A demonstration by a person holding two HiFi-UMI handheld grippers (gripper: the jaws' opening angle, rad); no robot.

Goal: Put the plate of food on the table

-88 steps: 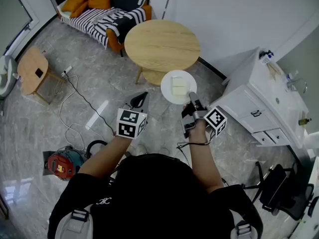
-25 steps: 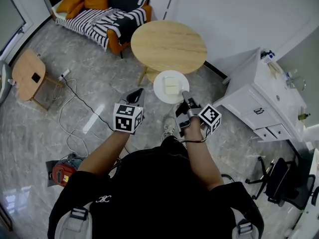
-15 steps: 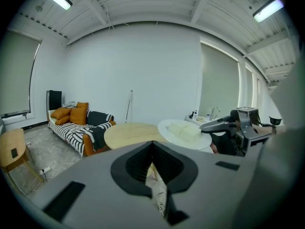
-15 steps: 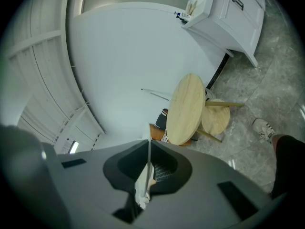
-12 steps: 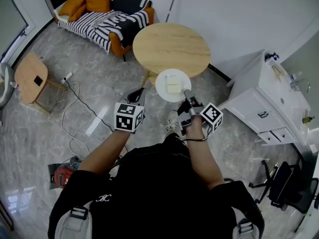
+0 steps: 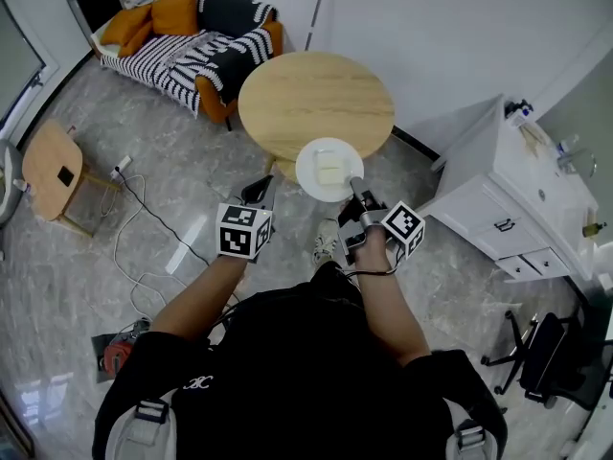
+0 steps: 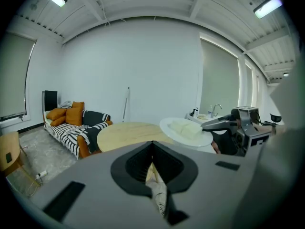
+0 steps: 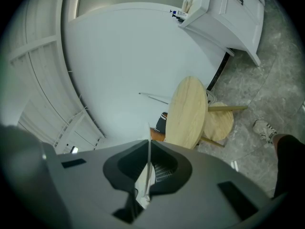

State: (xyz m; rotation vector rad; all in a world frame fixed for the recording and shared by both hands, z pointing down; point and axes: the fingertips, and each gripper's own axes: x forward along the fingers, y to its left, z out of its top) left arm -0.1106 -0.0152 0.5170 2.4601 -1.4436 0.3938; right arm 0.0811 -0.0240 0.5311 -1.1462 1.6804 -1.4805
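Observation:
A white plate [image 6: 329,171] with pale blocks of food [image 6: 330,173] is held level by its near rim in my right gripper [image 6: 352,186], which is shut on it. The plate hangs at the near edge of the round wooden table [image 6: 316,99]. In the right gripper view the plate's rim [image 8: 148,147] shows edge-on between the jaws, with the table [image 8: 188,113] beyond. My left gripper [image 6: 261,192] is shut and holds nothing, left of the plate. In the left gripper view the plate [image 7: 187,130] is at the right, over the table [image 7: 126,133].
A sofa [image 6: 192,27] with a striped blanket and orange cushions stands beyond the table. A white cabinet [image 6: 498,180] is on the right, an office chair [image 6: 546,353] behind it. A small wooden side table [image 6: 53,171] and cables [image 6: 144,218] are at the left.
The person has come a little closer to the round table. The plate, still in the right gripper, now overlaps the table's near edge. The left gripper stays shut beside it.

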